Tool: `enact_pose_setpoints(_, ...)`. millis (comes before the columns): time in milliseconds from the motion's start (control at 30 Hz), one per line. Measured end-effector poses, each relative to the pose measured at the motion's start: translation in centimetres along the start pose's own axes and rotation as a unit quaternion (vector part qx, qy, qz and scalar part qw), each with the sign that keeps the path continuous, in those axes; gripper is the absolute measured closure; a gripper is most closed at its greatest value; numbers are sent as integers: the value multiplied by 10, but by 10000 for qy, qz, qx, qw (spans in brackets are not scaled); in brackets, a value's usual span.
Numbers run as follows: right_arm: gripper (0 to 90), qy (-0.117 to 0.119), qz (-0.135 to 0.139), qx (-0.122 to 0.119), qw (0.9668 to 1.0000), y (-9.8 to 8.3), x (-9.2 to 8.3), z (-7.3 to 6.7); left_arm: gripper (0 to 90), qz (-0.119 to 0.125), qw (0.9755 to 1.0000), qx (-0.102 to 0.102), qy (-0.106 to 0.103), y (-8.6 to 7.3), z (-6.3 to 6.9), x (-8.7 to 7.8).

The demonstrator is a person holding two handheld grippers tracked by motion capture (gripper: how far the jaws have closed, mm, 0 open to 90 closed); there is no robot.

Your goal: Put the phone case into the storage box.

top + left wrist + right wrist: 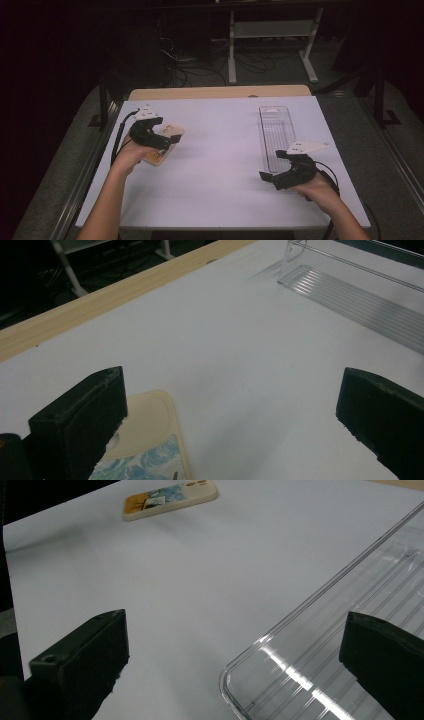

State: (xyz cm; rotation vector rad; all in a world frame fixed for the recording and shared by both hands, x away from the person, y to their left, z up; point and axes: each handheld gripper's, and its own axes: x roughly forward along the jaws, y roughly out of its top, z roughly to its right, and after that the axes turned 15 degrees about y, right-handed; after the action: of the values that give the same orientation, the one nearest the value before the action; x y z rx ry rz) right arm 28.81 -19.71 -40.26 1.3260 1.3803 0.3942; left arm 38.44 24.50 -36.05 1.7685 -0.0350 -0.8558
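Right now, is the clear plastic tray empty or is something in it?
Empty. The clear plastic tray shows only its ribbed bottom in all three views, and the phone case lies apart from it on the white table.

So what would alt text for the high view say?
A person's two hands each hold a black tool over a white table: the left tool above a cream phone case, the right tool beside a long clear plastic tray.

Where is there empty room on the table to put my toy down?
The biggest bare patch is the middle of the white table, between the phone case on the left and the clear tray on the right. The near edge between the person's arms is bare too. It is crowded by the left tongs and right tongs.
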Motion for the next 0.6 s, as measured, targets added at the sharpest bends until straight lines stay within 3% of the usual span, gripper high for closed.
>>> enact_pose_setpoints(367, 0, 4, 3, -2, 10000, 0, 0, 0, 0, 29, 9998, -102, 144, 9, -10, 12)
enact_pose_setpoints(433, 0, -3, -3, -32, 10000, 0, 0, 0, 0, 51, 9996, -241, 154, 7, -11, 13)
enact_pose_setpoints(467, 0, -4, -9, -38, 10000, 0, 0, 0, 0, 74, 9997, -174, 169, 7, -13, 14)
enact_pose_setpoints(600, 0, 1, -13, -56, 10000, 0, 0, 0, 0, 86, 9995, -225, 218, 6, -15, 16)
